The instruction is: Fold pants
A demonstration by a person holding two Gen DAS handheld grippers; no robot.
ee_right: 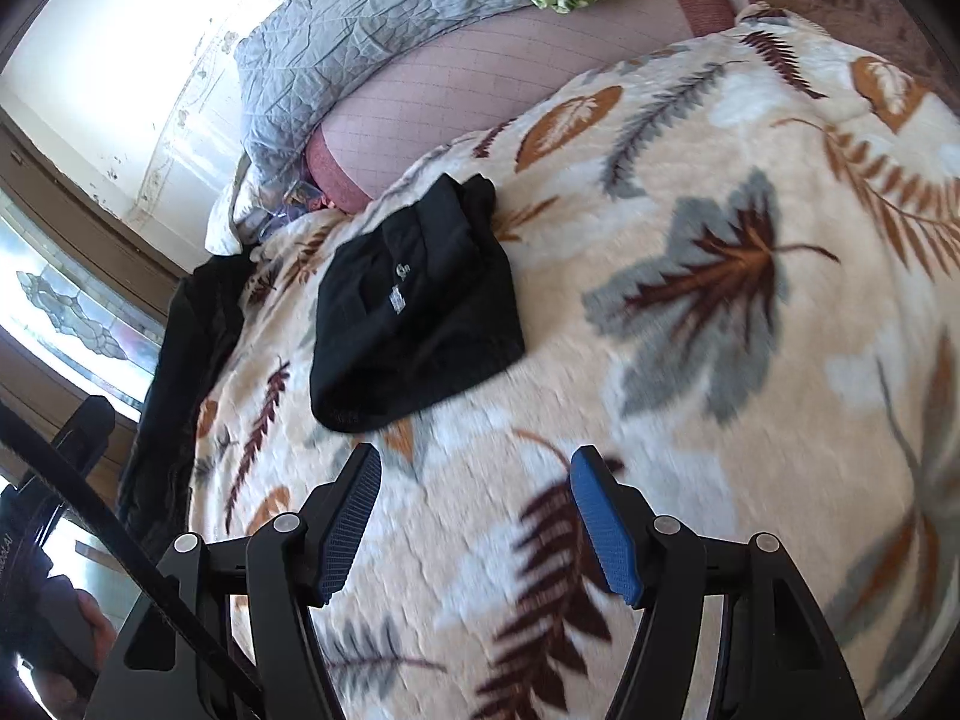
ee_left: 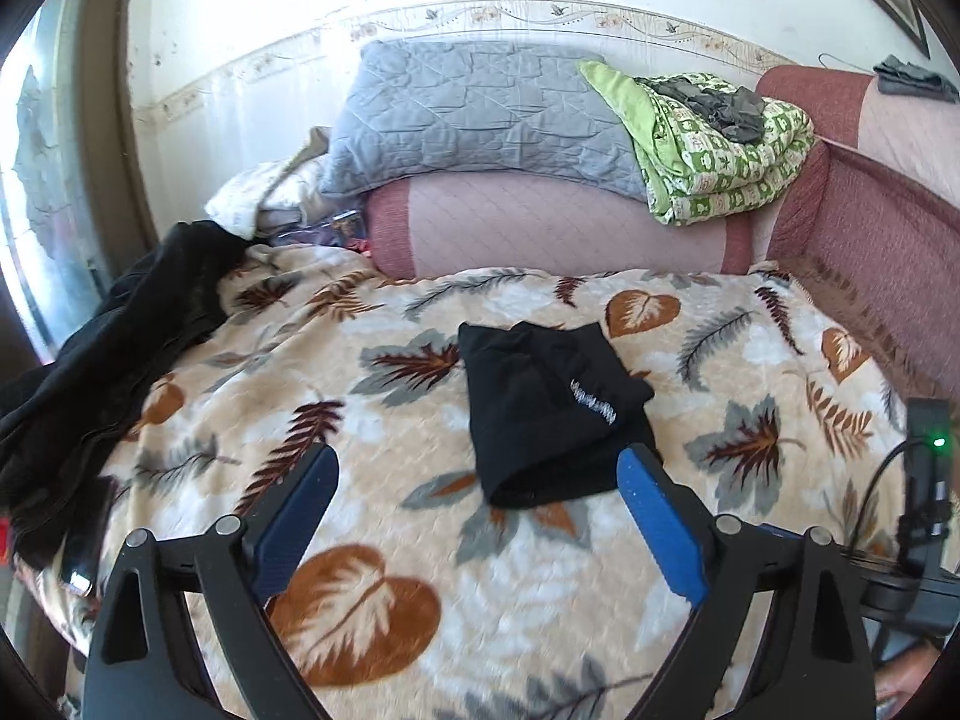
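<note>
Leaf-print blanket [ee_left: 690,324] over the bed; folded black pants [ee_left: 552,414] mid-blanket; dark garment [ee_left: 108,360] at its edge

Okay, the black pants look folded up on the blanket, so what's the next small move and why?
Probably reach the left gripper toward the dark pile at the bed's left edge. The folded pants lie compact on the leaf blanket, and both the left and the right gripper are open and empty.

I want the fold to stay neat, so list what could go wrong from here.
1. The folded black pants lie on a soft leaf-print blanket; their loose upper layers may slip open.
2. Both hand-held grippers, left and right, are open and empty; a low pass could snag the near edge.
</note>
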